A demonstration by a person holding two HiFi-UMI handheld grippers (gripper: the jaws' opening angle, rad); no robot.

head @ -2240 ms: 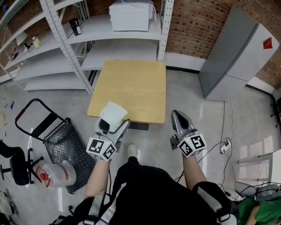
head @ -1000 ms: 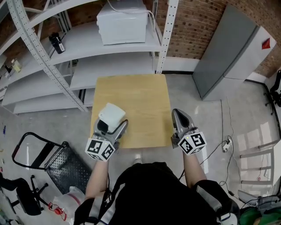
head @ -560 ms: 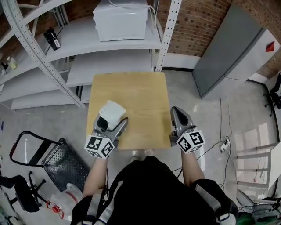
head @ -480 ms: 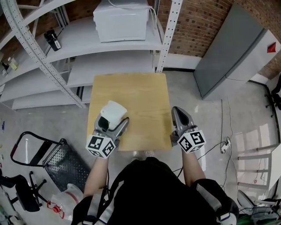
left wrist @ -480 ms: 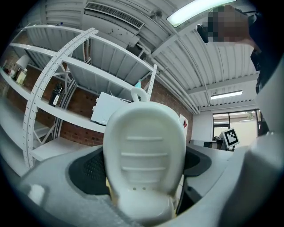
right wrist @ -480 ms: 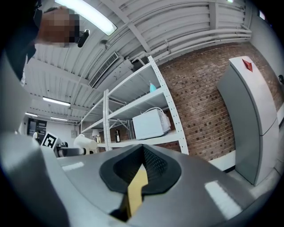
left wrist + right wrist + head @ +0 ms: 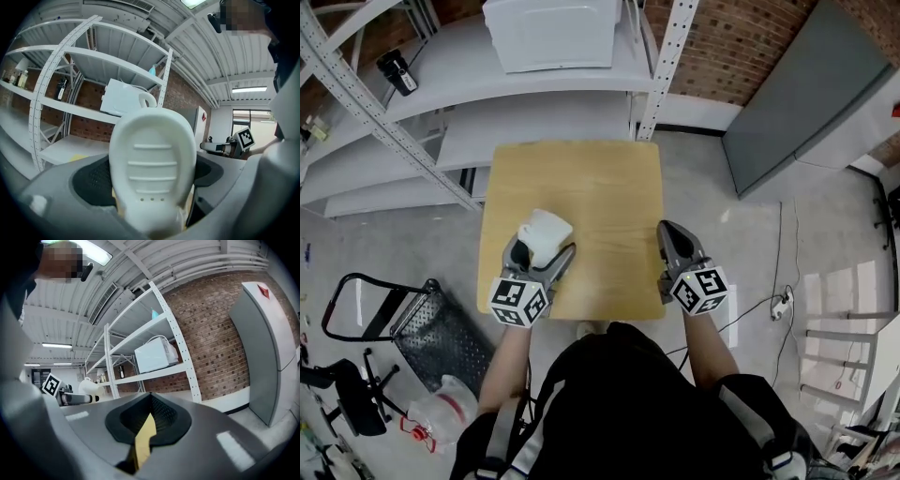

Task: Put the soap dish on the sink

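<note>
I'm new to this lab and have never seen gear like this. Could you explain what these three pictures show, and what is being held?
There is no robot here. A person holds a pair of tongs in each hand. The wide picture comes from a camera on the person's head, looking down at a wooden table in front of metal shelving. The other two pictures come from small cameras riding on each tool, looking along its jaws. The left tongs are closed on a white soap dish, held over the table. The right tongs are shut and empty. The yellow sliver between their jaws is the table beyond. I see nothing lying on the table, and no sink shows in any view. Each patterned cube is part of its tool.
</note>
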